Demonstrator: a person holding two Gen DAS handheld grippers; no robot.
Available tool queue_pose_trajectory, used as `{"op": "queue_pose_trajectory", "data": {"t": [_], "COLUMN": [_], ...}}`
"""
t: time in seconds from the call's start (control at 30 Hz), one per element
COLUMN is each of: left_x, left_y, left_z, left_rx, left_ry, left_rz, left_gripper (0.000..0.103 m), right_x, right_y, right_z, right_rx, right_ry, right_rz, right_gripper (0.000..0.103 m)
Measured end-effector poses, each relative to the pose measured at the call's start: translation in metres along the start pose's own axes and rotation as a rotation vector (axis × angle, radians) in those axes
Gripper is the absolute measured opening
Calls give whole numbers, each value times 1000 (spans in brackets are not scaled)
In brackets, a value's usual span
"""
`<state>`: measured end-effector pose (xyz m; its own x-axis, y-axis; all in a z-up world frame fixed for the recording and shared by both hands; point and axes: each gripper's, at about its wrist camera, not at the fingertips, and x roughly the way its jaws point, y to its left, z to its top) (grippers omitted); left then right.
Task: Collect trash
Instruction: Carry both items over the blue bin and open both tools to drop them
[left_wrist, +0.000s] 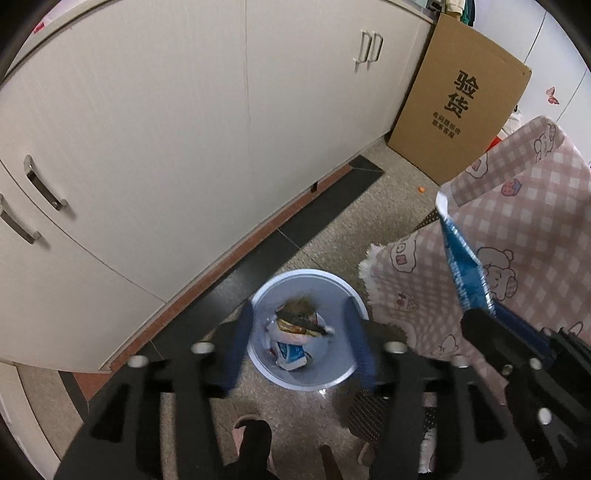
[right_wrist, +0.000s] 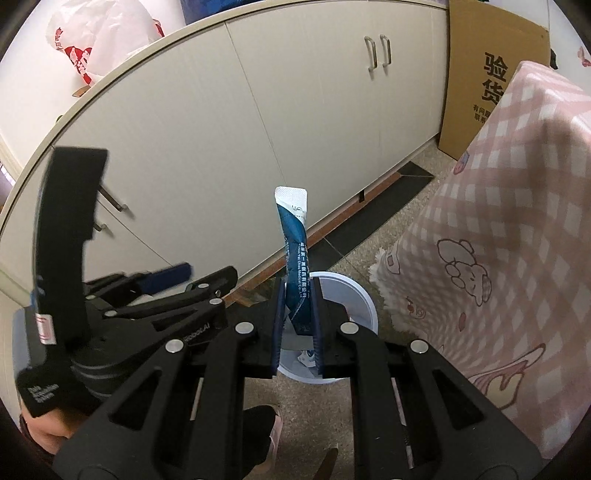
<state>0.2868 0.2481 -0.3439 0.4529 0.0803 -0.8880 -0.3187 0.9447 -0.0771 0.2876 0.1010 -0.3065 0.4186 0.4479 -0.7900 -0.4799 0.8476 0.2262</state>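
A pale blue trash bin (left_wrist: 334, 373) stands on the floor and holds several wrappers (left_wrist: 291, 352). My left gripper (left_wrist: 301, 325) is open and empty, directly above the bin. My right gripper (right_wrist: 298, 314) is shut on a blue and white stick packet (right_wrist: 293, 258), which points upward above the bin's rim (right_wrist: 364, 299). In the left wrist view the same packet (left_wrist: 461, 266) and the right gripper (left_wrist: 491, 325) show at the right, beside the bin.
White cabinets (left_wrist: 166, 147) with metal handles run along the left. A cardboard box (left_wrist: 465, 99) leans at the back. A table with a pink checked cloth (left_wrist: 517, 229) stands right of the bin. A slippered foot (left_wrist: 251, 439) is below.
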Motion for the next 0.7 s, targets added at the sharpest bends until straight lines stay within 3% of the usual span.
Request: {"op": "queue_pose_trajectory", "data": {"t": [0.7], "left_x": [-15], "left_y": [17], "left_z": [3], "left_rx": [-36], "left_ry": [-16], "left_rz": [9], "left_gripper": [63], "right_x": [3], "right_y": [4], "right_z": [0], "right_rx": [7], "right_ry": [-2], "right_rz": [16], "right_gripper": [14]}}
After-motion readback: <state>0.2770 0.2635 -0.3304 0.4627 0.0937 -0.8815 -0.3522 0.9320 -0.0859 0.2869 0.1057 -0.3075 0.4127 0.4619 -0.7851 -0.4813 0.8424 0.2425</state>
